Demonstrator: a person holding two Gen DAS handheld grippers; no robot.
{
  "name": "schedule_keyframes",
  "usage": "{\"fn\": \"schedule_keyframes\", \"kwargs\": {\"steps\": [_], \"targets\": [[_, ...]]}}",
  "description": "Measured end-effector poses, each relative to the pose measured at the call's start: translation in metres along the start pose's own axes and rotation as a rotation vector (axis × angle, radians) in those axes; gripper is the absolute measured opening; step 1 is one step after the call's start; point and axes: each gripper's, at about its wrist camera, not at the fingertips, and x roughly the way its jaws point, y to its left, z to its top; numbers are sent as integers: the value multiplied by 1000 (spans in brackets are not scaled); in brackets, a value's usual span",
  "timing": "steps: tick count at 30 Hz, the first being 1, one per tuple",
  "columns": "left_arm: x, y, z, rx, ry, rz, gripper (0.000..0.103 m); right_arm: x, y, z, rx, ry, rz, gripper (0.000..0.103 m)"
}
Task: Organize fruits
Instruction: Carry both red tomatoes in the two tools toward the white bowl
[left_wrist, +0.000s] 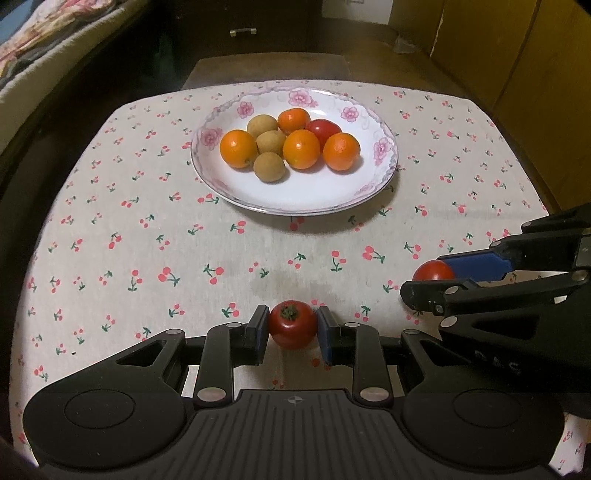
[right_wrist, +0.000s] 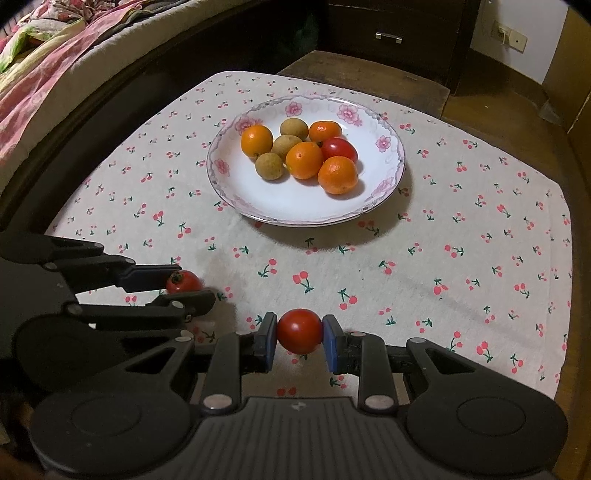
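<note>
left hand-held gripper and right hand-held gripper each pinch a small round red tomato, both near side of white floral-rimmed plate; tight squeeze could burst them, dropped tomatoes could roll off tabletop.
</note>
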Motion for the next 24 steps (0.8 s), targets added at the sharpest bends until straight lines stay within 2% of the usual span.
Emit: {"fn": "schedule_keyframes", "kwargs": {"steps": [24], "targets": [[-10, -1, 11, 3, -52, 8, 35, -14, -3, 10, 21, -47, 11, 28]]}}
